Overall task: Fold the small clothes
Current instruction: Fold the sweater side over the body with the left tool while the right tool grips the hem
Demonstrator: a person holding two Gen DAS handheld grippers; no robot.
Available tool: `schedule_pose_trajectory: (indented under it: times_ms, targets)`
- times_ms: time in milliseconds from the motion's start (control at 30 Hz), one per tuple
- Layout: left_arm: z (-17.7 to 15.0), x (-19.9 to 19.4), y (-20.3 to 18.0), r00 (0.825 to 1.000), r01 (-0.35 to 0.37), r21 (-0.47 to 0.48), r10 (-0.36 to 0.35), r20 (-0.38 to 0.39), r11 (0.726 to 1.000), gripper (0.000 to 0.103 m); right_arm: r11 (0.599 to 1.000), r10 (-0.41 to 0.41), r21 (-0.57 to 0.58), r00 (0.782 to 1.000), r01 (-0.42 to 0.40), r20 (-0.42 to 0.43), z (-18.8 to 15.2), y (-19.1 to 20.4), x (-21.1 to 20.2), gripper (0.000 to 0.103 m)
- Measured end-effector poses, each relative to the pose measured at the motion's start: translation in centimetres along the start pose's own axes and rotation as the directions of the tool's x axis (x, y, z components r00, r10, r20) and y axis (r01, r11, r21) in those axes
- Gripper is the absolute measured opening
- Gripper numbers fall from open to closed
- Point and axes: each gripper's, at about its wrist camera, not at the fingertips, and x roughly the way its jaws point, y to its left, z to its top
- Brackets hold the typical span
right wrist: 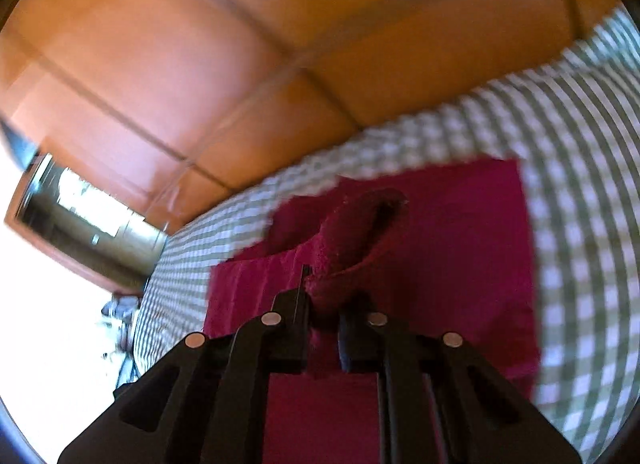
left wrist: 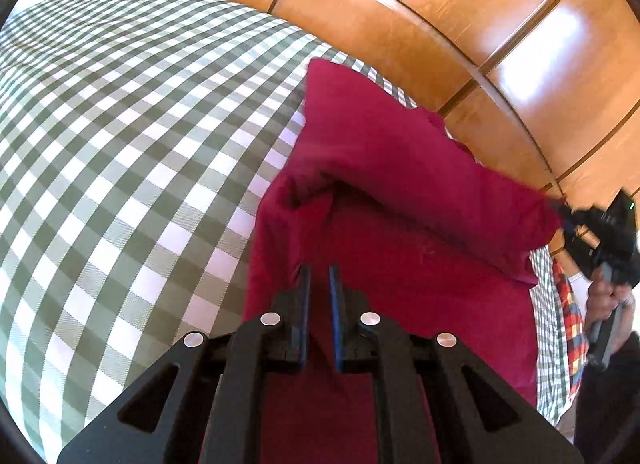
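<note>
A crimson cloth point(left wrist: 400, 223) lies on the green-and-white checked bed point(left wrist: 120, 143). Its right part is lifted and folded over toward the left. My left gripper point(left wrist: 320, 276) hovers over the near part of the cloth with its jaws a narrow gap apart and nothing between them. My right gripper point(left wrist: 568, 219) shows at the right edge of the left wrist view, shut on the raised corner of the cloth. In the blurred right wrist view the right gripper point(right wrist: 324, 296) pinches a bunched fold of the crimson cloth point(right wrist: 460, 244).
A wooden panelled headboard point(left wrist: 440, 23) runs behind the bed. A multicoloured plaid garment point(left wrist: 572, 316) lies at the bed's right edge. The checked bed cover point(right wrist: 580, 143) and a bright doorway point(right wrist: 80, 215) show in the right wrist view.
</note>
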Motion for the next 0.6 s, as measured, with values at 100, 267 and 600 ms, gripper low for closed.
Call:
schedule_pose_trajectory:
  times_ms: [100,267,600]
  targets:
    - [0.3,-0.1,-0.6,1.000,-0.004,0.007,0.004,0.002,1.000,0.007,0.996,0.030,0.081,0.999,-0.031,0.016,-0.3,-2.5,-0.1,0.068]
    - [1.3,-0.7,-1.5,1.000,0.008,0.027,-0.009,0.027,1.000,0.007,0.991,0.062,0.116,0.998,-0.064,0.021,-1.2,-4.2,-0.4,0.074]
    - [2.5,-2.5,-3.9,0.996,0.028,0.101,-0.036,0.082,0.995,0.007,0.997,-0.078,-0.014,0.996,0.079,0.034,-2.3,-2.5,-0.4,0.006]
